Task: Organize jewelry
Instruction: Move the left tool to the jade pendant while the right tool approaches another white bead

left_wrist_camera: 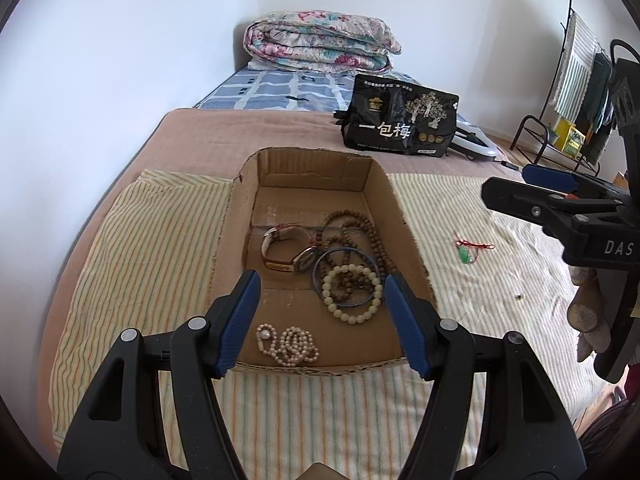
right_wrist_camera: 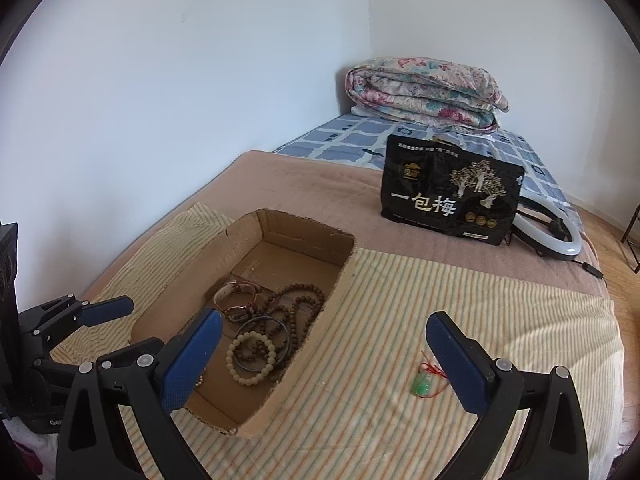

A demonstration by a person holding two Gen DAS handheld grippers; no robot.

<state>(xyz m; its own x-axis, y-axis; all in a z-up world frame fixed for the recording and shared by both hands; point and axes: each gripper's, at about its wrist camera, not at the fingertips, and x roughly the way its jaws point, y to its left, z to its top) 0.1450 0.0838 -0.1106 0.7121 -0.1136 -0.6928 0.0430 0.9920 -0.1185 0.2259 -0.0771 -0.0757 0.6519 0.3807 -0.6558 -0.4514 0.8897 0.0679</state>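
Left gripper is hanging spread and empty at lower center over the cardboard box, jewelry lying inside it, while right of the box the green pendant is lying on the striped cloth between the right gripper's spread, empty fingers.

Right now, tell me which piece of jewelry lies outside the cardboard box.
The green pendant on a red cord, alone on the striped cloth; everything else sits inside.
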